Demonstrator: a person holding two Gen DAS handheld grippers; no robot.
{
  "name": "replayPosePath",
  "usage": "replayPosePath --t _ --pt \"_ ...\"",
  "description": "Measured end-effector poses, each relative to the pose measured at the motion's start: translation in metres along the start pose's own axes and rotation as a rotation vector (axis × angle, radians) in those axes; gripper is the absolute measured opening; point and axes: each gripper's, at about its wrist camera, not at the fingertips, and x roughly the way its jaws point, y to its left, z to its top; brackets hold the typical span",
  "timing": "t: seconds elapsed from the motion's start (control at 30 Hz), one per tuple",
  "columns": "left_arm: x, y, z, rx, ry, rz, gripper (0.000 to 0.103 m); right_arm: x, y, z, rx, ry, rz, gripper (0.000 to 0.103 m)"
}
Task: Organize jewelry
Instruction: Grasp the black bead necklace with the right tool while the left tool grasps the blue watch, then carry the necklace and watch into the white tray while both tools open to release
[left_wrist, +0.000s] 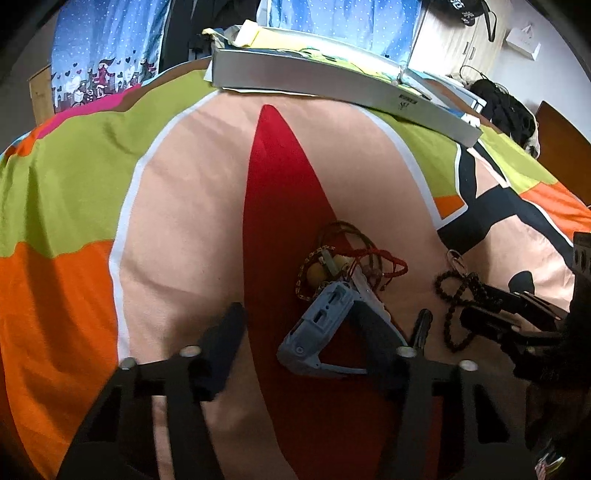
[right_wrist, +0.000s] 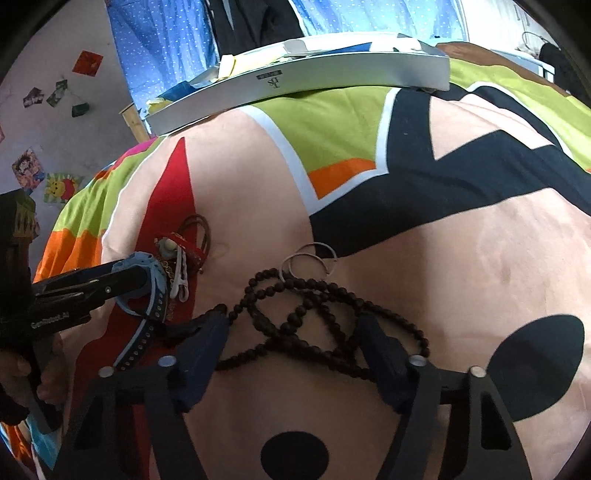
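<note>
A pile of jewelry (left_wrist: 332, 266) lies on a red patch of the bedspread: red cord, gold chain, a yellow bead, brown loops. A blue watch (left_wrist: 317, 321) sits in front of it. My left gripper (left_wrist: 297, 310) is open, with the watch between its fingers. Its right finger (left_wrist: 373, 339) seems to reach inside the strap loop. The right wrist view shows the watch strap (right_wrist: 147, 295) around that left gripper (right_wrist: 140, 280). A dark bead necklace (right_wrist: 314, 314) lies coiled between the fingers of my open right gripper (right_wrist: 293, 314). Two thin rings (right_wrist: 310, 258) lie just beyond it.
A long grey box (left_wrist: 314, 74) lies at the far edge of the colourful bedspread (left_wrist: 203, 184), also seen as grey box (right_wrist: 295, 85). A white clip (right_wrist: 179, 273) lies by the pile. Blue curtains hang behind. A hand (right_wrist: 14, 369) holds the left gripper.
</note>
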Motion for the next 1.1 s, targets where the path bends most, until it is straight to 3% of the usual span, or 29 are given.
replayPosePath --t 0.1,0.5,1.1 --pt "0.003 -0.006 -0.003 0.039 0.014 -0.005 0.03 -0.003 -0.002 -0.005 0.008 -0.003 -0.016 0.057" --pt "-0.012 -0.012 -0.018 0.029 0.017 -0.01 0.018 -0.02 0.008 -0.015 -0.017 -0.032 0.01 0.012" --pt "-0.052 -0.03 -0.047 0.026 -0.008 -0.048 0.014 -0.068 0.045 -0.055 -0.098 -0.033 0.068 0.011"
